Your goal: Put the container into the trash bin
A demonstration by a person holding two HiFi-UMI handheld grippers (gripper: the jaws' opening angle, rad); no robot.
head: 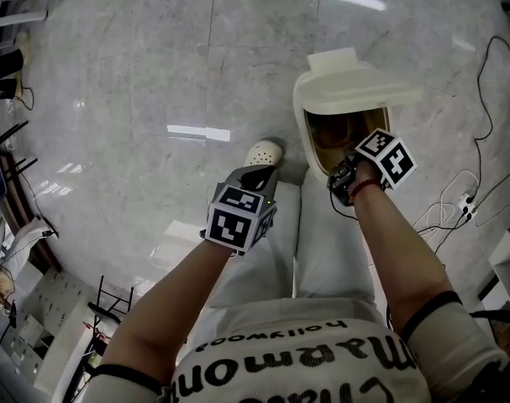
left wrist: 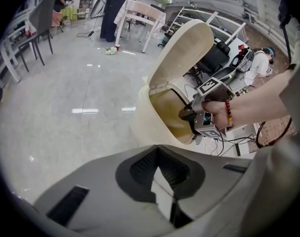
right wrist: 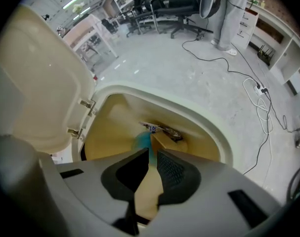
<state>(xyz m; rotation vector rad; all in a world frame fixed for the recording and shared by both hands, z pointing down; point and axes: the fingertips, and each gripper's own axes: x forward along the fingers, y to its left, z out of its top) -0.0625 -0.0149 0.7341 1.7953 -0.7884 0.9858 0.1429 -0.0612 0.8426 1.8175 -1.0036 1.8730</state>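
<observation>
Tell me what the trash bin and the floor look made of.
Trash bin: likely moulded plastic, cream, smooth with a dull sheen and a hinged lid. Floor: probably polished stone or marble-look tile, grey and veined, mirroring the ceiling lights.

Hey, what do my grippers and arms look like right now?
Both the left gripper and right gripper have grey plastic bodies with black, textured fingers. Each carries a white cube printed with black square markers. You wear a white short-sleeved T-shirt with black lettering, dark bands at the sleeve edges, and a red bead bracelet on the right wrist.
</observation>
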